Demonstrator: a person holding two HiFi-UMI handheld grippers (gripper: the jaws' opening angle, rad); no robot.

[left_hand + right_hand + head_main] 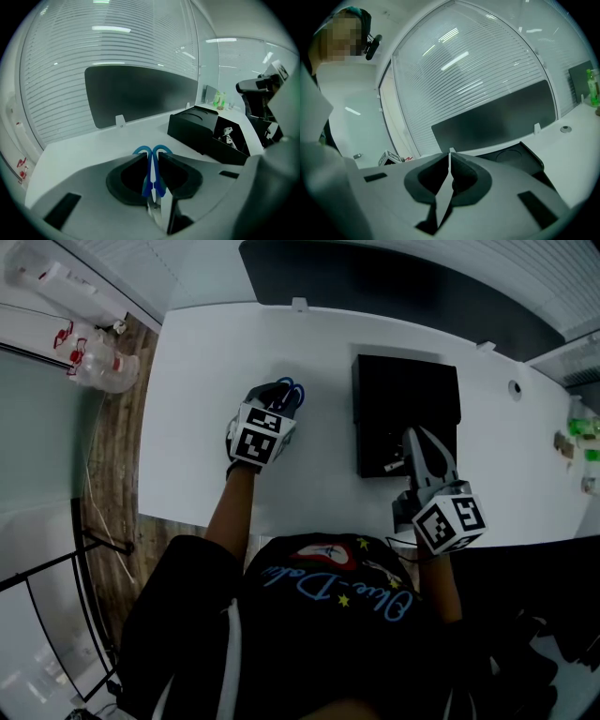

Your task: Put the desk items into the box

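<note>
Box (408, 404) sits at 3 o'clock of the left gripper (281, 399) in the head view. Only its near part looks open, so that narrow mouth is probably the main hazard: brought across flat, the long scissors (146, 187) could catch a wall and be levered out of the grip. The right gripper (450, 161), clenched on nothing, hangs at the box's 6 o'clock edge. It may crowd that entry if the left one comes in low.

The left gripper is clamped on the scissors by their blue handles alone. That is a thin hold, so a quick swing could let them pivot or slide, or let the blades fall apart.

A small metal item (226, 133), too small to identify, already lies in the box, and the scissors might land on it.

Seen along the left jaws, the handle loops stick out past the tips at 12 o'clock, and the blades run back at 6 o'clock.
</note>
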